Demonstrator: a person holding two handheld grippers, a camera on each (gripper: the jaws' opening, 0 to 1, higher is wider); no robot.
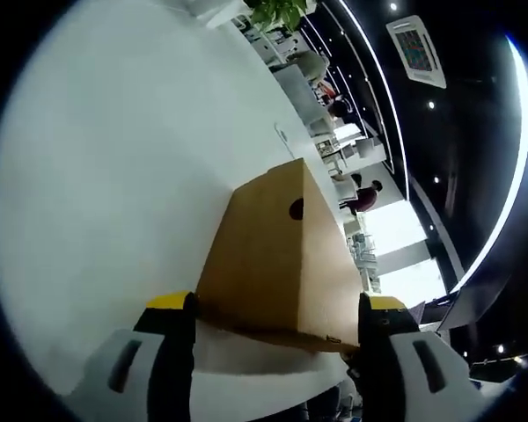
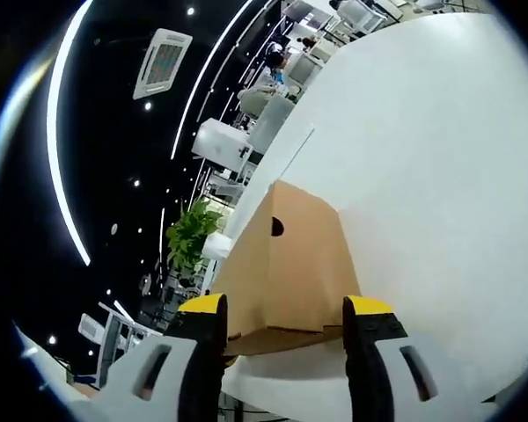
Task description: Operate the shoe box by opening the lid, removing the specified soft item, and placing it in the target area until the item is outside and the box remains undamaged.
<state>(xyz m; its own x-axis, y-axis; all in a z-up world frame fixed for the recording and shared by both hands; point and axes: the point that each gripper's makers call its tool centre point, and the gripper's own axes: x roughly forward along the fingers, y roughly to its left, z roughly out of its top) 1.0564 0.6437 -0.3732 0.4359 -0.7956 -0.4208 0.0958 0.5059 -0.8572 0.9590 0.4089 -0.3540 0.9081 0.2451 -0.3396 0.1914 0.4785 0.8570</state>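
A brown cardboard shoe box lies shut on the white table, with a round hole in one wall. My left gripper is open, its yellow-tipped jaws spread wide on either side of the box's near end. In the right gripper view the same box shows its round hole on the left wall. My right gripper is open too, one jaw at each side of the near lower edge with a small gap. The box's contents are hidden.
The white table runs wide around the box. A green plant stands beyond the table edge, and another plant at the far end. Seated people and chairs are further off.
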